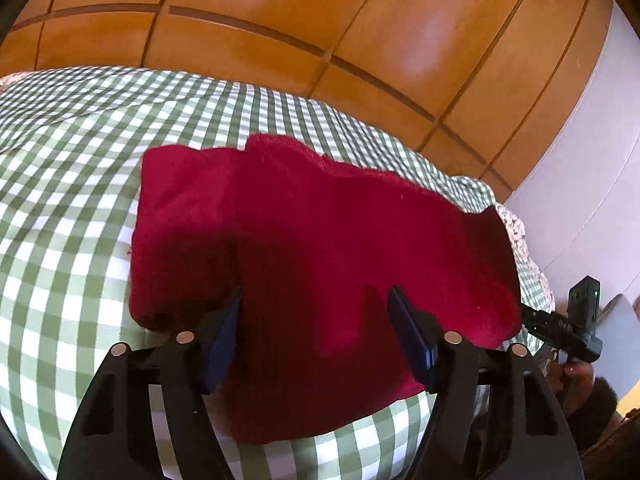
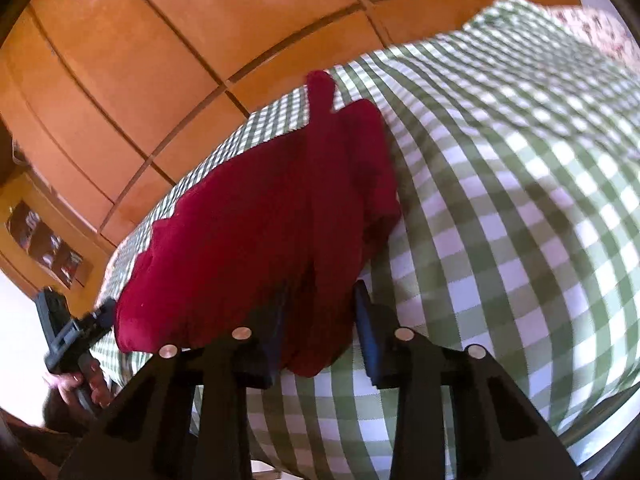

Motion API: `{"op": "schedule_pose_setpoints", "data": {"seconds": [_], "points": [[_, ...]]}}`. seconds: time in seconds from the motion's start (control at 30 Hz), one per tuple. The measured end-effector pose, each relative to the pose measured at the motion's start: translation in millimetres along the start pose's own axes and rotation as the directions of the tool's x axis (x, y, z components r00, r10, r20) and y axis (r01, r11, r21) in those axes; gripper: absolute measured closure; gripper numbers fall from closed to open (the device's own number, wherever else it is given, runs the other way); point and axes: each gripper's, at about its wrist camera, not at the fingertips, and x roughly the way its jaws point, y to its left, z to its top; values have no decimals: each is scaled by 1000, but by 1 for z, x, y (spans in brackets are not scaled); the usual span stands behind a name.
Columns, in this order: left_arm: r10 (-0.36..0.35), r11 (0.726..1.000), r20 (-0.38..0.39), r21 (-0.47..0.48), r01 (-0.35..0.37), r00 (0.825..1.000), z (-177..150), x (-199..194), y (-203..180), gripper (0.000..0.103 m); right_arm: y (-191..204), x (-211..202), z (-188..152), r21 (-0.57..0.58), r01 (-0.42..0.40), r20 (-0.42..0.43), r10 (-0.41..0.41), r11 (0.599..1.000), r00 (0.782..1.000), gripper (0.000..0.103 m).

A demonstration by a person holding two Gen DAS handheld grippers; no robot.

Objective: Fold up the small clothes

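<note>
A dark red fleecy garment (image 1: 312, 240) lies folded on a green-and-white checked bedspread (image 1: 68, 184). My left gripper (image 1: 316, 300) is open, its jaws set wide over the garment's near edge, with cloth between them but not pinched. In the right wrist view the same garment (image 2: 280, 216) lies along the bed, a narrow piece sticking up at its far end. My right gripper (image 2: 320, 300) is open, its jaws on either side of the garment's near corner. The right gripper (image 1: 536, 320) also shows in the left wrist view at the garment's right end. The left gripper (image 2: 106, 310) shows in the right view.
The checked bedspread (image 2: 520, 200) covers the bed. Orange wooden wardrobe doors (image 1: 280, 20) stand behind it. A white wall (image 1: 592, 160) is at the right. A shelf niche with small items (image 2: 44, 244) is at the left. The bed's edge runs near both grippers.
</note>
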Motion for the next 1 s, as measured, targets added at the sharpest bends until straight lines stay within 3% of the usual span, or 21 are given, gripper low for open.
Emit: {"op": "schedule_pose_setpoints", "data": {"seconds": [0.1,0.13,0.17,0.2,0.27,0.47,0.53,0.7,0.77,0.83,0.93,1.0], "points": [[-3,1000,-24,-29,2,1000,-1,9,-1,34,4,2,1,-5,-17,-1,17,1000,1000,83],[-9,1000,-35,-30,8,999,-1,11,-3,46,6,1,2,-19,-16,0,16,1000,1000,88],[-18,1000,-50,-26,17,999,-1,13,-6,77,9,0,4,-33,-14,5,14,999,1000,92],[-14,1000,-67,-24,12,998,0,15,-7,91,10,-2,8,-41,-18,13,18,999,1000,95],[-25,999,-63,-42,23,998,4,10,-7,92,15,-8,15,-62,-26,34,29,998,999,96],[-43,993,96,-103,53,994,36,-36,6,94,35,-31,46,-171,-21,106,40,985,994,97],[-5,997,94,-79,12,996,32,-36,9,94,32,-22,47,-183,-12,81,27,983,996,97],[54,997,-3,-56,-54,999,3,0,21,94,5,15,23,-138,22,-46,-28,990,999,96],[47,998,24,-52,-46,999,-2,0,20,94,-3,10,18,-92,1,-28,-4,996,1000,86],[23,998,49,-63,-20,999,-2,-3,19,92,-5,-6,9,-65,-56,11,57,996,998,57],[-1,997,54,-76,5,999,-4,-5,19,73,5,-14,-10,-161,-42,-11,40,986,999,57],[-28,994,62,-100,34,998,-7,-5,20,69,14,-13,-22,-228,-25,-38,17,973,999,60]]}}
